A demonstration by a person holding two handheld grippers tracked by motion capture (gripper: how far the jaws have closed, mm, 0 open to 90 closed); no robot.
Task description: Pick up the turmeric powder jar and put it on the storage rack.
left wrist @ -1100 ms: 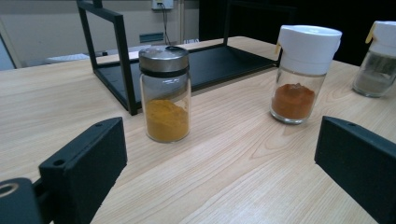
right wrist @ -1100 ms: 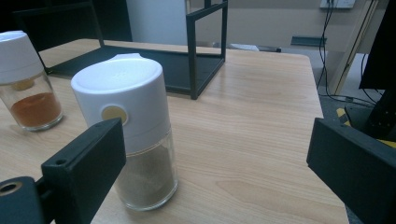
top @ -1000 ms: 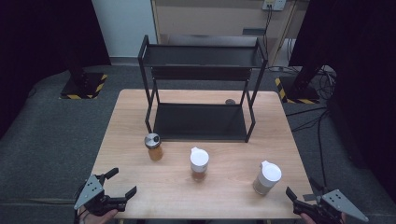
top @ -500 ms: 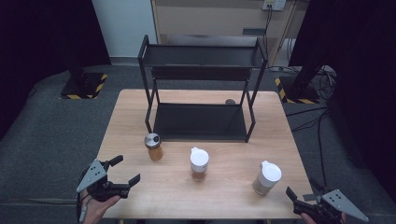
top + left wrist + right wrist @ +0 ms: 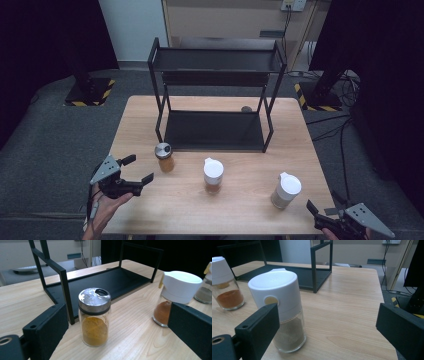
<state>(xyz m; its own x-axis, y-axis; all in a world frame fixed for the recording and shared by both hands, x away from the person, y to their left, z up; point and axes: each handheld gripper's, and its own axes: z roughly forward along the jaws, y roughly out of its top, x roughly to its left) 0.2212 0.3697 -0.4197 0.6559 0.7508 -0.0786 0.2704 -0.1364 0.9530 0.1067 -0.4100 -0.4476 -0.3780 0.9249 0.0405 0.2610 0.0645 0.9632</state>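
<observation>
The small jar with the metal shaker lid [image 5: 94, 316] stands upright on the worktop [image 5: 250, 200], half full of yellow-orange powder, just in front of the near left leg of the black two-tier rack [image 5: 215, 130]. From above, the same jar [image 5: 164, 156] sits toward the left of the worktop's front half. The left tongs [image 5: 131, 171] hover just off to its left, near the worktop's left edge, pointed at it with jaws spread wide and nothing between them; they are apart from the jar, not touching it. In the left gripper view the jar sits between the two black jaws, closer to the left one, with open space on both sides.

To the right of that jar stands a white-capped jar of reddish-brown spice [image 5: 213, 175], about midway along the front of the worktop. Farther right again is a second white-capped jar [image 5: 285, 190] holding grey-brown powder, upright and near the front right corner. The right tongs [image 5: 327, 209] hang at that corner, just beside this jar, also spread open and empty. In the right gripper view the grey-brown jar [image 5: 279, 310] rises just behind the left jaw, and the reddish one [image 5: 225, 293] stands farther off at the left edge.

A small dark round object [image 5: 246, 108] lies on the worktop behind the rack's right side.
</observation>
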